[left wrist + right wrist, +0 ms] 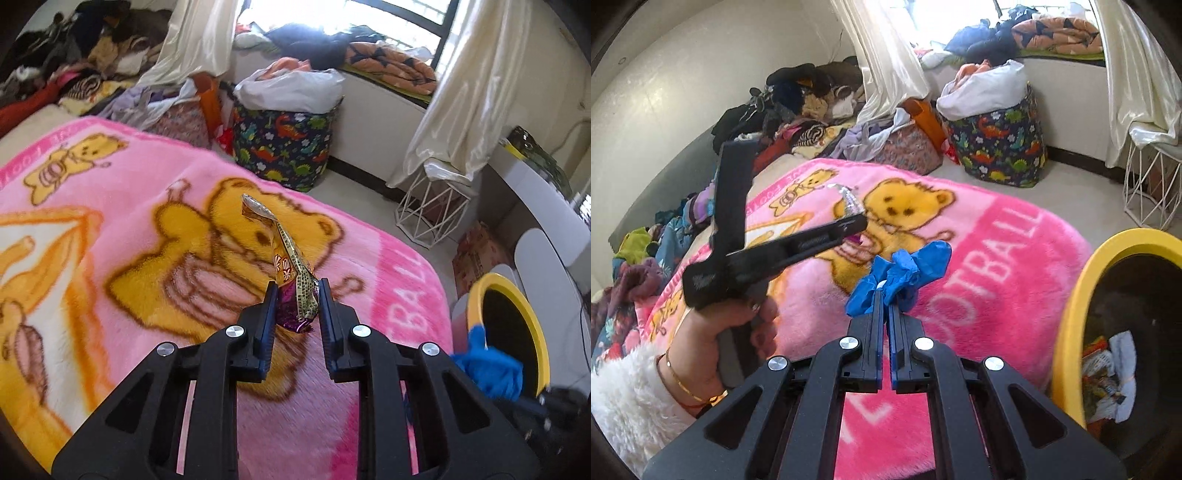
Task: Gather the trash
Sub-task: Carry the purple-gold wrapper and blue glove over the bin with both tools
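Note:
My left gripper (297, 286) is shut on a crumpled gold and purple snack wrapper (291, 262) and holds it upright above the pink bear blanket (129, 206). It also shows in the right wrist view (855, 221), with the wrapper (849, 201) sticking out of its tip. My right gripper (884, 295) is shut on a crumpled blue glove (905, 271), held above the blanket (979, 258). The glove shows in the left wrist view (487, 369) next to the yellow-rimmed trash bin (517, 321). The bin (1071, 325) is at the right and holds wrappers and tissue.
A dinosaur-print fabric basket (284, 144) with a white bag stands on the floor past the bed. A white wire stand (432, 210) is under the curtain. Clothes (805, 103) are piled along the wall. A cardboard box (476, 254) sits by the bin.

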The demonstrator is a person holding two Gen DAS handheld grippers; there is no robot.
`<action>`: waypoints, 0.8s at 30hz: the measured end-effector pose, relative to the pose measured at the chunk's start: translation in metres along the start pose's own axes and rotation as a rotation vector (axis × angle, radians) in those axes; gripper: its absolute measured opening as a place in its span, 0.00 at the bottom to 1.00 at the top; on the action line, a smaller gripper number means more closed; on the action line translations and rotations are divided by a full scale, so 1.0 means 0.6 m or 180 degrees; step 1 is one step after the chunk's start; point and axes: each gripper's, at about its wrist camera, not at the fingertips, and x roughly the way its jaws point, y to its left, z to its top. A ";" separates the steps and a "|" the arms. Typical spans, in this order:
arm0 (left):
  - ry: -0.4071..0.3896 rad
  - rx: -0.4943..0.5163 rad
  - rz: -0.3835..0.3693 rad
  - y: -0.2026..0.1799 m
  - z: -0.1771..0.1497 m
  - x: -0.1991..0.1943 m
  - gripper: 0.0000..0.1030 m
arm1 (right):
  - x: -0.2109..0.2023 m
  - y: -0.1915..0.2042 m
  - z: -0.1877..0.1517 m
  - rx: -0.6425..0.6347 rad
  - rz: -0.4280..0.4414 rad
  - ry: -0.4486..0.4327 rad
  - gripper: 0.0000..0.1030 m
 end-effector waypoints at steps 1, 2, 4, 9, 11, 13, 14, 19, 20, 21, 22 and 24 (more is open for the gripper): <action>-0.0028 0.0020 -0.0019 -0.007 -0.003 -0.010 0.15 | -0.007 -0.003 0.001 0.0003 -0.0007 -0.0022 0.03; -0.0043 0.0028 -0.0031 -0.010 -0.003 -0.016 0.15 | -0.012 -0.004 0.001 0.0008 -0.0015 -0.0036 0.03; -0.0087 0.0062 -0.0045 -0.021 -0.008 -0.032 0.15 | -0.026 -0.012 0.002 0.0029 -0.0033 -0.0081 0.03; -0.0190 0.0135 -0.0116 -0.052 -0.015 -0.066 0.15 | -0.056 -0.026 0.008 0.0078 -0.0059 -0.0194 0.03; -0.0225 0.0157 -0.0142 -0.062 -0.017 -0.077 0.15 | -0.065 -0.030 0.011 0.0088 -0.0064 -0.0240 0.03; -0.0252 0.0175 -0.0192 -0.074 -0.020 -0.090 0.15 | -0.078 -0.035 0.016 0.0104 -0.0074 -0.0285 0.03; -0.0263 0.0175 -0.0216 -0.079 -0.022 -0.095 0.15 | -0.084 -0.038 0.017 0.0110 -0.0076 -0.0309 0.03; -0.0311 0.0211 -0.0328 -0.104 -0.030 -0.119 0.15 | -0.111 -0.050 0.021 0.0138 -0.0114 -0.0389 0.03; -0.0317 0.0219 -0.0341 -0.109 -0.032 -0.122 0.15 | -0.117 -0.053 0.022 0.0140 -0.0125 -0.0407 0.03; -0.0324 0.0227 -0.0360 -0.115 -0.033 -0.126 0.15 | -0.122 -0.055 0.021 0.0144 -0.0132 -0.0420 0.03; -0.0326 0.0228 -0.0384 -0.119 -0.034 -0.130 0.15 | -0.127 -0.058 0.021 0.0153 -0.0135 -0.0435 0.03; -0.0334 0.0243 -0.0419 -0.127 -0.036 -0.137 0.15 | -0.135 -0.063 0.020 0.0165 -0.0144 -0.0461 0.03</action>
